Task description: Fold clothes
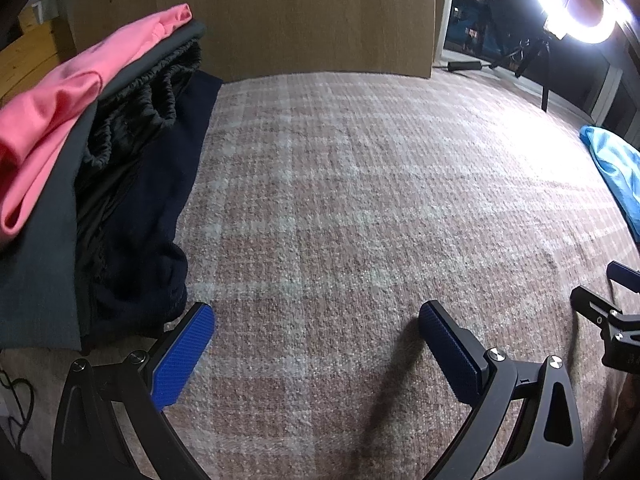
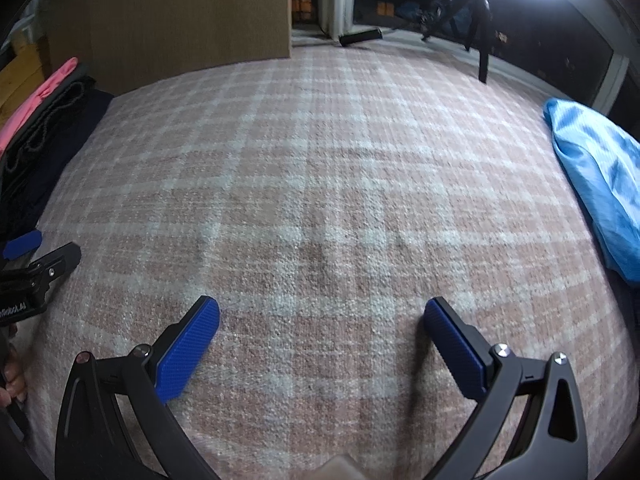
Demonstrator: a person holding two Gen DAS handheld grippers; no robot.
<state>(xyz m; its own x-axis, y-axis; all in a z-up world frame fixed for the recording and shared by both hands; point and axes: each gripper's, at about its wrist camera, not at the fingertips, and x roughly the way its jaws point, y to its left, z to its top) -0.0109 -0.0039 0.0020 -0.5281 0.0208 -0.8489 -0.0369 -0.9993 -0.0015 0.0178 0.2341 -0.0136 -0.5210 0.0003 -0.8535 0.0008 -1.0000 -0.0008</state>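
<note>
Both your claws are wide open and hold nothing. The blue cloth (image 2: 596, 176) lies crumpled at the far right of the plaid blanket (image 2: 320, 200). Your right gripper (image 2: 322, 316) is nearer to it than your left gripper (image 1: 316, 320). The pile of 4 folded clothes (image 1: 100, 152) sits just left of your left gripper.

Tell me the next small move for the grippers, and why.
Probably swing the right gripper toward the crumpled blue garment on its right. Both it and the left gripper are open and empty over bare plaid carpet, and the stack on the left already looks folded.
</note>
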